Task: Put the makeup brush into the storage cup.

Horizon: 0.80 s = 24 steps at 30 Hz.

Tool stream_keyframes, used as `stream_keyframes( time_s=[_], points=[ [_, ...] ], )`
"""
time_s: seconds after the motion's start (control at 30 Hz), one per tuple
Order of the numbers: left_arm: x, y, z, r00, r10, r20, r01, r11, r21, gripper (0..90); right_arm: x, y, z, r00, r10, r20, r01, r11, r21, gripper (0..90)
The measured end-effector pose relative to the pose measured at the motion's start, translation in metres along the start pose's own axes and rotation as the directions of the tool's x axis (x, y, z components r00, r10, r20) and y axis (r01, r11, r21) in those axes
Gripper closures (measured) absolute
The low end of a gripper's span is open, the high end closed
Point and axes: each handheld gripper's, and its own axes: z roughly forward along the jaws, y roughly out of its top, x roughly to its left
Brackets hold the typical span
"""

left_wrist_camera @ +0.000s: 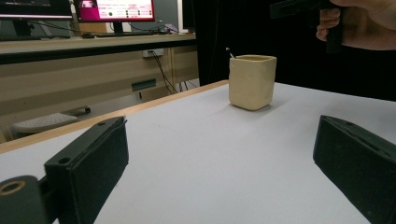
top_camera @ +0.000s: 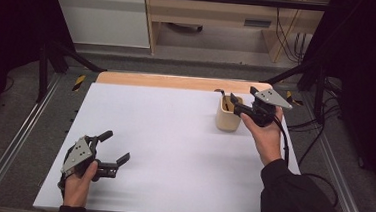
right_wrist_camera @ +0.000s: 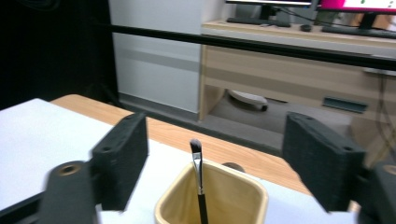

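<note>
A cream square cup [top_camera: 227,118] stands at the table's far right, with a thin black brush [right_wrist_camera: 198,173] upright inside it. My right gripper [top_camera: 242,96] hovers just above the cup's rim, open, with nothing between its jaws. In the right gripper view the cup [right_wrist_camera: 215,201] and the brush tip sit between and below the wide-open right gripper [right_wrist_camera: 215,142]. My left gripper [top_camera: 116,146] rests low over the near left of the table, open and empty. The left gripper view looks between its jaws [left_wrist_camera: 224,142] across bare table to the cup [left_wrist_camera: 252,81] far off.
A white mat [top_camera: 173,150] covers the table, with a wooden edge [top_camera: 177,81] at the far side. Metal rails [top_camera: 18,139] run along both sides. Beyond the table are a desk [right_wrist_camera: 299,60] and monitors [left_wrist_camera: 114,9].
</note>
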Motion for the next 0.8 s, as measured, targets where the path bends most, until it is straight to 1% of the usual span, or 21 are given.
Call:
stream_keyframes(
  time_s=[0.07,0.17,0.27,0.57,0.8],
  points=[
    [-0.0001,0.0000,0.0000,1.0000,0.000,0.000,0.000,1.0000,0.000,3.0,0.0010,-0.0001,-0.0008,0.9998,-0.004,0.020,0.004,1.000,-0.003,19.3],
    [-0.0001,0.0000,0.0000,1.0000,0.003,0.002,-0.003,1.0000,0.005,3.0,0.0021,-0.0004,-0.0025,0.9997,-0.001,0.023,0.001,1.000,-0.003,17.7],
    [-0.0004,-0.0002,0.0005,1.0000,0.000,0.002,0.000,1.0000,0.003,3.0,0.0027,-0.0015,-0.0034,0.9995,-0.008,0.030,0.008,1.000,-0.002,15.4],
    [0.0000,-0.0001,0.0000,1.0000,0.003,0.002,-0.003,1.0000,0.006,3.0,0.0039,-0.0013,-0.0062,0.9999,0.010,0.012,-0.010,1.000,0.006,11.3],
    [0.0001,-0.0001,-0.0002,1.0000,0.001,0.001,-0.001,1.0000,0.003,3.0,0.0052,-0.0013,-0.0100,0.9999,0.015,-0.001,-0.015,1.000,0.005,9.5]
  ],
)
